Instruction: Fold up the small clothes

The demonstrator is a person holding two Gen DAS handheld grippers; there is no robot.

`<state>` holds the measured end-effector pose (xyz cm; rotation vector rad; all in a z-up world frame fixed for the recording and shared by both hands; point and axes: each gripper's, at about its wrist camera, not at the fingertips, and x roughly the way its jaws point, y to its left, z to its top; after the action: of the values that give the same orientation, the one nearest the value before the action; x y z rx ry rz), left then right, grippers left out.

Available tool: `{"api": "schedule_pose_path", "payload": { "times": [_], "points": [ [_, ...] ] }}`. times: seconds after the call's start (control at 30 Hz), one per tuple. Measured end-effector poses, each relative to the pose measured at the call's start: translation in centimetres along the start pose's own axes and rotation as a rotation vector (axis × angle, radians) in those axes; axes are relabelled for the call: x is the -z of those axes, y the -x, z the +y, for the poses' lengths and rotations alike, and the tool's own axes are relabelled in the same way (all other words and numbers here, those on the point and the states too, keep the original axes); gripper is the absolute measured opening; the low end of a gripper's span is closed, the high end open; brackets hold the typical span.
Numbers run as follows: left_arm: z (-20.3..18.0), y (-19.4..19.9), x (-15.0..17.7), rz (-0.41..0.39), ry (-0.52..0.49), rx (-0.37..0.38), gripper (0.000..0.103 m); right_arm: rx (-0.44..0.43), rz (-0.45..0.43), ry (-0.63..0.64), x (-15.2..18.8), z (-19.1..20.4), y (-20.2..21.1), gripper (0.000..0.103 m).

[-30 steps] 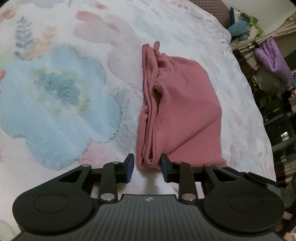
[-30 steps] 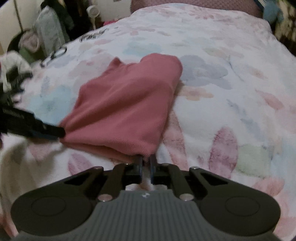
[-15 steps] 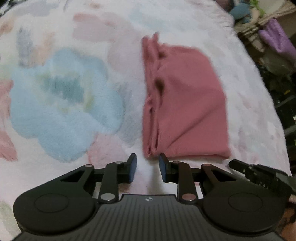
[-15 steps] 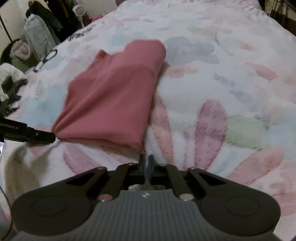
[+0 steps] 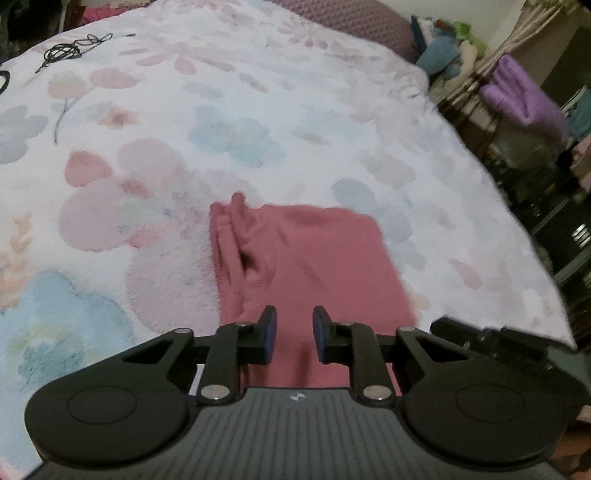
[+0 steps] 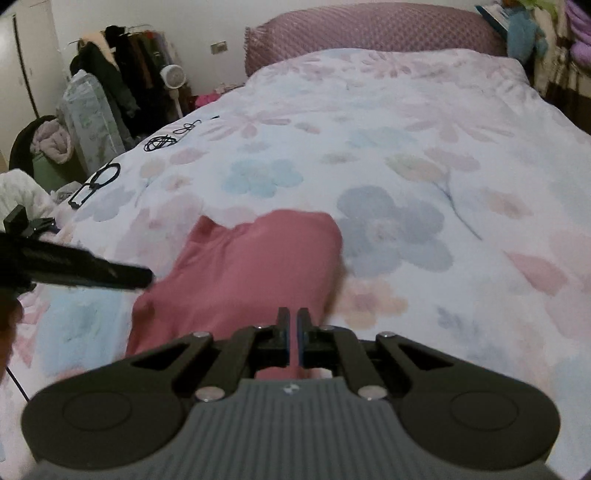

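A folded pink garment (image 5: 314,258) lies flat on the flowered bed cover (image 5: 258,110). My left gripper (image 5: 294,332) is open and empty, held above the garment's near end. In the right wrist view the same pink garment (image 6: 243,269) lies ahead. My right gripper (image 6: 294,332) is shut with nothing visible between its fingers, over the garment's near right edge. The left gripper's finger (image 6: 92,271) shows at the left of that view, and the right gripper's body (image 5: 491,339) shows at the lower right of the left wrist view.
Black cables (image 6: 162,142) and a black strap (image 6: 98,181) lie on the bed's left side. A mauve headboard (image 6: 369,33) stands at the far end. Hung clothes and a fan (image 6: 173,79) stand left of the bed, a purple plush item (image 5: 524,99) right of it.
Both grippers have lifted and tilted up, so more of the bed shows. The garment now sits lower in both views. The right gripper stays shut, the left stays open.
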<state>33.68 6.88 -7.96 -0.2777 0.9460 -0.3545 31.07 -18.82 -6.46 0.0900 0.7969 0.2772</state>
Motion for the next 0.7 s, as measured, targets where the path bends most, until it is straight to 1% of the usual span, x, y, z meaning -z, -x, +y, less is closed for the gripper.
{"api": "schedule_pose_path", "payload": {
  "times": [0.07,0.13,0.17,0.23,0.27,0.33,0.43,0.5,0.53,0.57,0.6,0.63,0.67,0.7],
  "points": [
    [0.8,-1.4,0.5,0.025,0.017,-0.017,0.021,0.006,0.01,0.008,-0.1,0.0,-1.8,0.0],
    [1.6,-2.4,1.1,0.048,0.012,-0.056,0.018,0.006,0.039,0.003,0.4,-0.2,-3.4,0.0],
    [2.3,-2.7,1.2,0.057,0.015,-0.068,0.017,0.007,0.051,0.007,0.8,-0.3,-3.9,0.0],
    [2.9,-3.1,1.6,0.071,0.024,-0.064,0.017,0.005,0.094,0.011,1.7,-0.5,-5.4,0.0],
    [3.0,-3.3,1.7,0.075,0.014,-0.066,0.017,0.003,0.112,0.001,2.2,-0.7,-6.0,0.0],
    [3.0,-3.2,1.7,0.075,0.008,-0.065,0.017,-0.002,0.113,-0.028,3.2,-1.2,-6.7,0.0],
    [3.6,-2.2,1.6,0.067,0.055,-0.037,0.017,-0.013,0.108,-0.036,2.9,-1.4,-6.3,0.0],
    [3.7,-0.9,1.4,0.037,0.079,-0.017,0.019,-0.031,0.109,-0.05,2.3,-1.7,-5.3,0.0],
    [3.7,-0.1,1.2,0.016,0.085,0.0,0.026,-0.04,0.106,-0.057,2.1,-1.8,-4.6,0.005],
    [3.7,0.3,0.9,0.001,0.09,0.013,0.041,-0.048,0.099,-0.066,1.8,-2.0,-3.9,0.012],
    [3.7,0.8,0.7,-0.016,0.098,0.024,0.047,-0.052,0.085,-0.073,1.5,-2.1,-3.3,0.03],
    [3.7,1.1,0.3,-0.031,0.107,0.034,0.057,-0.054,0.07,-0.083,1.3,-2.4,-2.8,0.042],
    [3.9,1.2,-0.1,-0.046,0.117,0.043,0.061,-0.057,0.06,-0.097,1.1,-2.8,-2.6,0.043],
    [4.1,1.0,-0.5,-0.059,0.131,0.046,0.064,-0.06,0.054,-0.116,0.9,-3.2,-2.6,0.043]
  ]
}}
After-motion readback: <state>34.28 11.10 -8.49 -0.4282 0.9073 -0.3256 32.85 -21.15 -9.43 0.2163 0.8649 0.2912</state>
